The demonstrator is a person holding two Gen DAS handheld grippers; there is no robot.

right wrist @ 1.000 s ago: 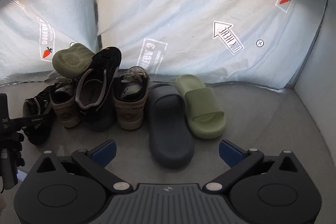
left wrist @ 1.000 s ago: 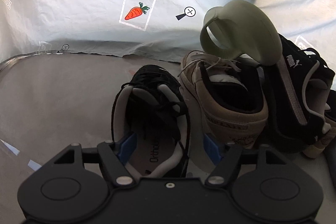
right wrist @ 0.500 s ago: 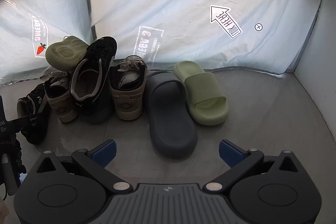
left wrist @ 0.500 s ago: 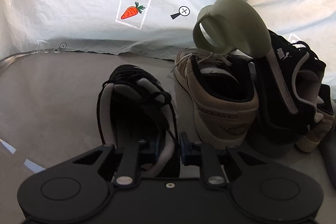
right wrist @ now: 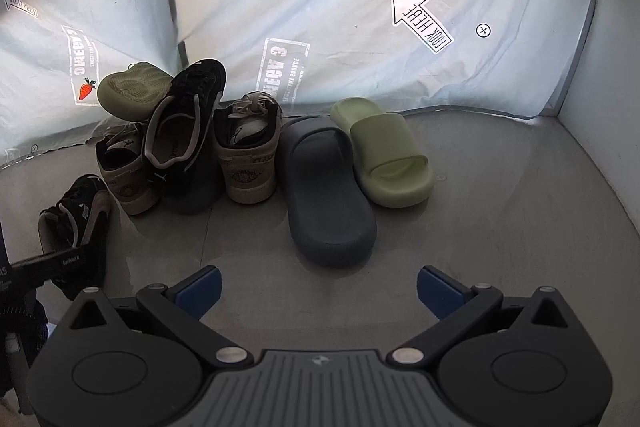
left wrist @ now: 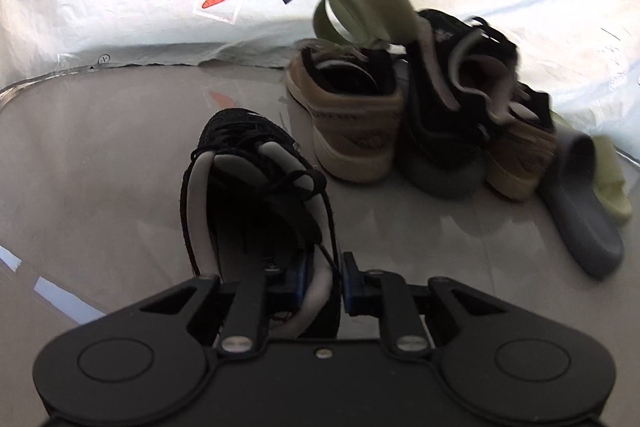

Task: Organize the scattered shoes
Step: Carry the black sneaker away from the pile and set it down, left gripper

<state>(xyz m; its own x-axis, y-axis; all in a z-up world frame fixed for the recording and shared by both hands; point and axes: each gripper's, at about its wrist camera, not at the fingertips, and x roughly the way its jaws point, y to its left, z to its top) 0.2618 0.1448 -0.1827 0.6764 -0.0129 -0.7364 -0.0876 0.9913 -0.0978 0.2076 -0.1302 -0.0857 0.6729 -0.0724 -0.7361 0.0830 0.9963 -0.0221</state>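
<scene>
Left gripper (left wrist: 323, 283) clamped on black sneaker (left wrist: 256, 187) heel collar, likely for moving. Shoe pile (left wrist: 420, 123) ahead-right of it. Right gripper (right wrist: 318, 293) wide open, empty; grey slide (right wrist: 326, 195) just ahead.

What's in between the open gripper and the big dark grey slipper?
Nothing: in the right wrist view only bare grey floor separates the right gripper from the dark grey slide slipper.

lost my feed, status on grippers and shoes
Left gripper shut on black sneaker heel collar. Right gripper open, empty. Remaining shoes piled ahead, grey slide nearest.
</scene>
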